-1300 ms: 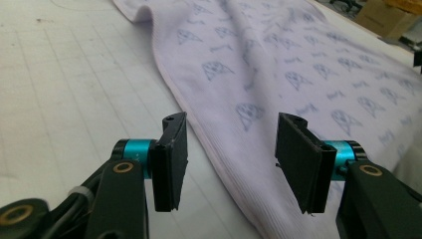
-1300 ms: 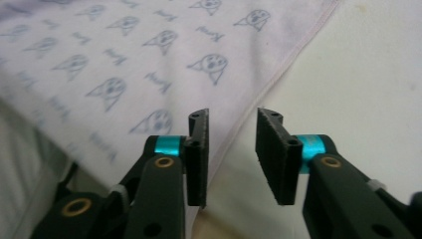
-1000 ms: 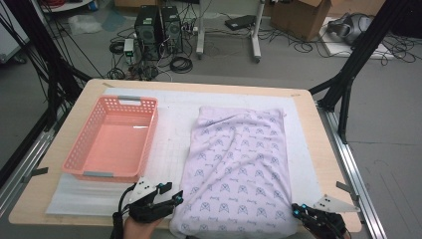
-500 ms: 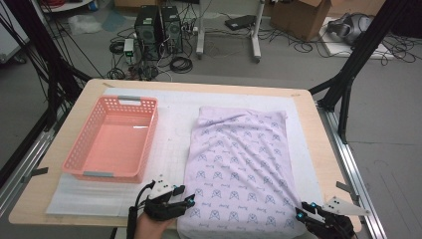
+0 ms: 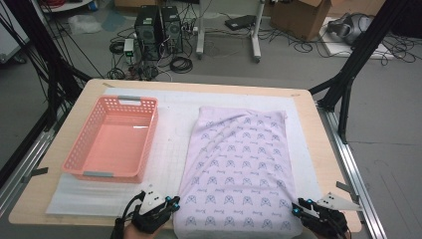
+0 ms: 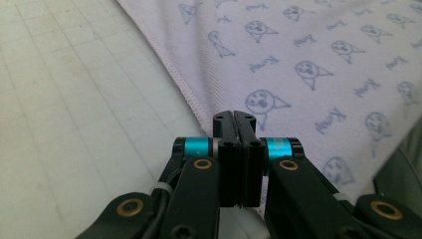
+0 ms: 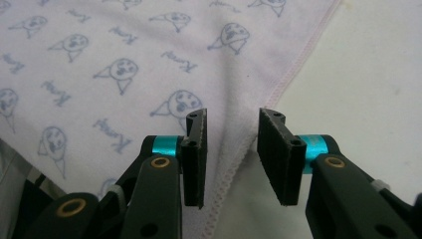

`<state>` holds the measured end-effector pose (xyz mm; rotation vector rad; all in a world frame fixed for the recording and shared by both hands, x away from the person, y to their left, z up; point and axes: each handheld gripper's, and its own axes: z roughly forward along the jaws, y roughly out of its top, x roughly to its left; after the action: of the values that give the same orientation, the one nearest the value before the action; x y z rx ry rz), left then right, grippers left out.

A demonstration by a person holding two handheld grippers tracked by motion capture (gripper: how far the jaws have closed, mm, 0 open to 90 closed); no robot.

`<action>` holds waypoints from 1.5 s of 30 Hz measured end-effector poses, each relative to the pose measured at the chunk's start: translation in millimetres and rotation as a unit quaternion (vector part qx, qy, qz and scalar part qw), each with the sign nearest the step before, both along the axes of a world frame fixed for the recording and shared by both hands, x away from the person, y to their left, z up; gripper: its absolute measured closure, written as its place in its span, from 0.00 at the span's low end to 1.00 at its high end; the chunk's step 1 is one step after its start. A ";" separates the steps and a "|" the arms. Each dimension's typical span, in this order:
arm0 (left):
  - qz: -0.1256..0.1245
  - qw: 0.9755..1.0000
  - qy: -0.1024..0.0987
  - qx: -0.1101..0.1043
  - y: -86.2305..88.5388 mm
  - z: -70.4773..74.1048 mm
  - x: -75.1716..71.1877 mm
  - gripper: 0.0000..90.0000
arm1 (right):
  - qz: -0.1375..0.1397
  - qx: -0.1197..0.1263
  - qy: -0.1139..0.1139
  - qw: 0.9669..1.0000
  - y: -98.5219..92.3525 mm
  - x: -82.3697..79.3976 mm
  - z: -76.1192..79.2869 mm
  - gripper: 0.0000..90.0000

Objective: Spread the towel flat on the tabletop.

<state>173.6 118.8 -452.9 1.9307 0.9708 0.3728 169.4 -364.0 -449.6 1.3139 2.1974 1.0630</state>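
Risk, left corner: the left tongs [image 6: 234, 119] have just been closing and now stand fully shut at the hem of the cloth [image 5: 239, 169], but the jaws meet so tightly that I cannot tell whether any fabric is caught between them. If only the stitched edge is pinched, a lift would likely let it slide free.
Risk, right corner: the right tongs [image 7: 231, 149] straddle the hem with the jaws apart, so a lift begun now would raise one corner alone and drag the cloth askew across the white mat [image 5: 169, 124].
Risk, basket: the pink basket [image 5: 74, 154] sits near the desk's left edge, apart from the cloth (a wide sweep of the left arm could nudge it).
Cloth: lilac, printed with small faces, spread flat on the right half of the desk [image 5: 318, 149], its near hem at the front edge.
Left tongs: shut tight, tips on the cloth's near left corner by the front edge.
Right tongs: partly open, pads clear of the fabric, hem running between them at the near right corner.
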 end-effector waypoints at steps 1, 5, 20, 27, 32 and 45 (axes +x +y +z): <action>-0.003 1.000 0.001 0.001 1.3 0.1 -3.4 0.98 | 0.000 -0.003 -0.003 1.000 1.3 -0.9 -0.1 0.75; -0.009 1.000 0.000 0.000 1.0 -0.7 -9.5 0.98 | 0.025 -0.013 -0.004 1.000 6.3 -4.9 0.2 0.95; 0.024 0.999 0.011 -0.048 -9.9 -2.8 23.0 0.57 | 0.035 0.011 0.012 0.999 -18.5 -34.2 10.2 0.74; 0.020 0.999 -0.028 0.031 -33.4 -7.1 30.2 0.71 | 0.016 0.015 -0.001 1.000 -11.5 -23.5 10.4 0.72; 0.013 1.000 -0.015 0.012 -33.0 -7.3 30.8 0.97 | 0.017 0.014 0.000 1.000 -10.9 -21.9 8.5 0.72; 0.010 1.000 0.005 0.004 11.1 -2.0 -12.1 0.98 | -0.033 0.028 0.006 0.999 -10.4 -7.9 6.7 0.69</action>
<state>161.5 129.8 -454.9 1.9339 0.9968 0.3799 161.6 -374.4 -442.9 1.4111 2.1319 1.1022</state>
